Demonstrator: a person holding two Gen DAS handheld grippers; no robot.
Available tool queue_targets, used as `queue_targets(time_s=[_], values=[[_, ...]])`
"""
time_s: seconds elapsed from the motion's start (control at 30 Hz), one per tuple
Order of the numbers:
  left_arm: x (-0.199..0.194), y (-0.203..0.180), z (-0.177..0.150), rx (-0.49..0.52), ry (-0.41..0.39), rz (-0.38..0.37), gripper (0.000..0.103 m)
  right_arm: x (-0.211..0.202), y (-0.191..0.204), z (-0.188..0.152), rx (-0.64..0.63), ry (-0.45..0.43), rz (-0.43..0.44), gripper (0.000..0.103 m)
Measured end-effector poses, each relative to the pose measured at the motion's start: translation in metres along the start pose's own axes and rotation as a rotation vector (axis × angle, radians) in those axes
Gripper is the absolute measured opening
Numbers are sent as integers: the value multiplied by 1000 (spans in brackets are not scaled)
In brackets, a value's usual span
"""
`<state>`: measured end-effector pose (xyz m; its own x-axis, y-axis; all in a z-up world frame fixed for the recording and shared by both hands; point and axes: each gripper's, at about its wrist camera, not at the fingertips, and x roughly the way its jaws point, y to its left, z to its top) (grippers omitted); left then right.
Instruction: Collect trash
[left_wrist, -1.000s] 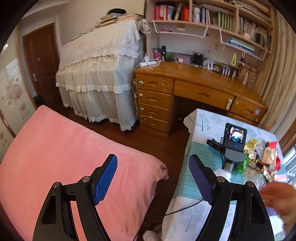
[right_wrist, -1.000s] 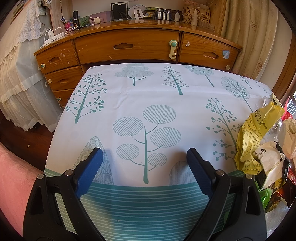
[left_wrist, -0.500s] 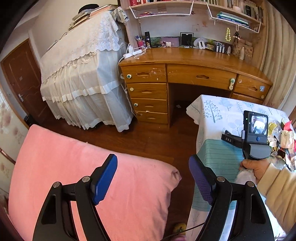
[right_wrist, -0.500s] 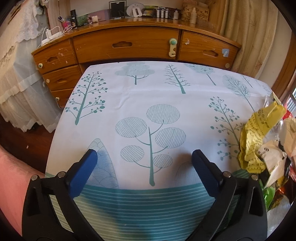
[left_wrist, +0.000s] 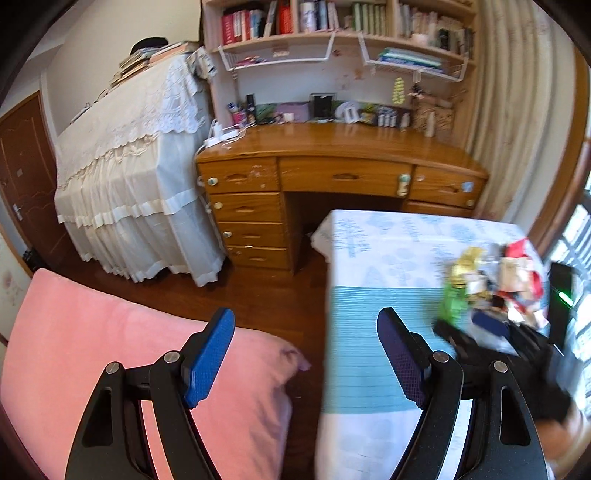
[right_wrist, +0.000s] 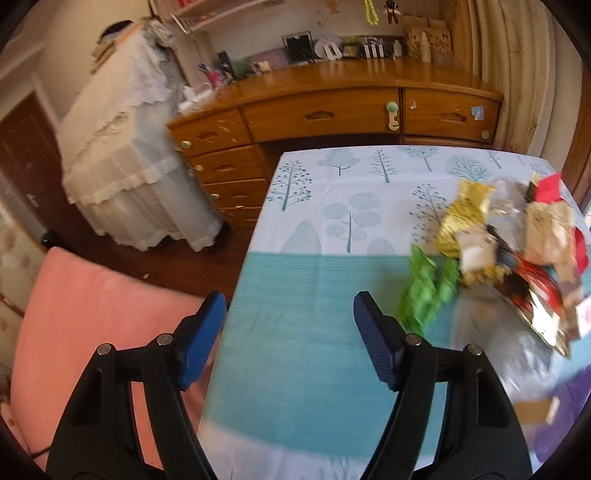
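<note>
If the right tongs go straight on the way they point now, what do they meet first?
Most likely the tablecloth, on its teal striped part near the table's left edge. Nothing lies between the right tongs, whose jaws are closing on nothing. The trash pile sits off to the right. Depth is unclear.

Daylit bedroom, warm tone, heavy fisheye warp and motion blur in both wrist views.

Light enters from the window (left_wrist: 576, 236) at the right edge, where the panes blow out to white; the wooden desk (right_wrist: 369, 79) carries a soft sheen of glare along its top. Black vignette fills every corner, and straight lines such as the bookshelf (left_wrist: 332, 37) bow near the rim. The trash pile (right_wrist: 509, 243) smears into streaks, as does the tablecloth (right_wrist: 295, 332) toward the near edge. The pink cushion (left_wrist: 92, 350) looks soft and evenly lit. Shadows are faint, deepest under the desk.
</note>
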<state>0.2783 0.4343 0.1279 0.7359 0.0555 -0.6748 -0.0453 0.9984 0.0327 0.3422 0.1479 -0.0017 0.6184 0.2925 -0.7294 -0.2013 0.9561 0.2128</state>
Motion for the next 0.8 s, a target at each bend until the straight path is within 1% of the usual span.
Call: queue_targets(time_s=[0.07,0.17,0.23,0.27,0.33,0.37,0.47,0.57,0.63,0.7,0.73,0.8], values=[[-24,-31,-15,-2,-33,-23,81,-49,-14,-22,-19,-15,7,70],[-66,-82,-46,-6,-74,-49,81,-120,-45,-61,-68,-37,-46,70],[-93,-120,-70,2,-72,-62,81,-166,-74,-91,-69,-44,-85,70],[-106,-144,-82,14,-59,-66,81,-180,-86,-102,-64,-39,-96,70],[-132,-185,-109,27,-56,-58,81,-216,-116,-131,-58,-23,-132,70],[-141,-199,-120,26,-55,-51,81,-232,-130,-146,-67,-18,-160,70],[-166,-256,-157,46,-18,-80,81,-269,-174,-187,-72,26,-226,70],[-182,-302,-189,84,24,-92,81,-303,-211,-220,-36,53,-245,70],[-189,-321,-208,101,40,-91,81,-320,-230,-235,7,60,-241,70],[-196,-345,-230,128,59,-83,81,-334,-248,-248,44,67,-254,70],[-195,-350,-236,135,71,-83,81,-336,-253,-250,55,68,-260,70],[-193,-368,-254,142,113,-82,81,-342,-265,-256,70,66,-284,70]])
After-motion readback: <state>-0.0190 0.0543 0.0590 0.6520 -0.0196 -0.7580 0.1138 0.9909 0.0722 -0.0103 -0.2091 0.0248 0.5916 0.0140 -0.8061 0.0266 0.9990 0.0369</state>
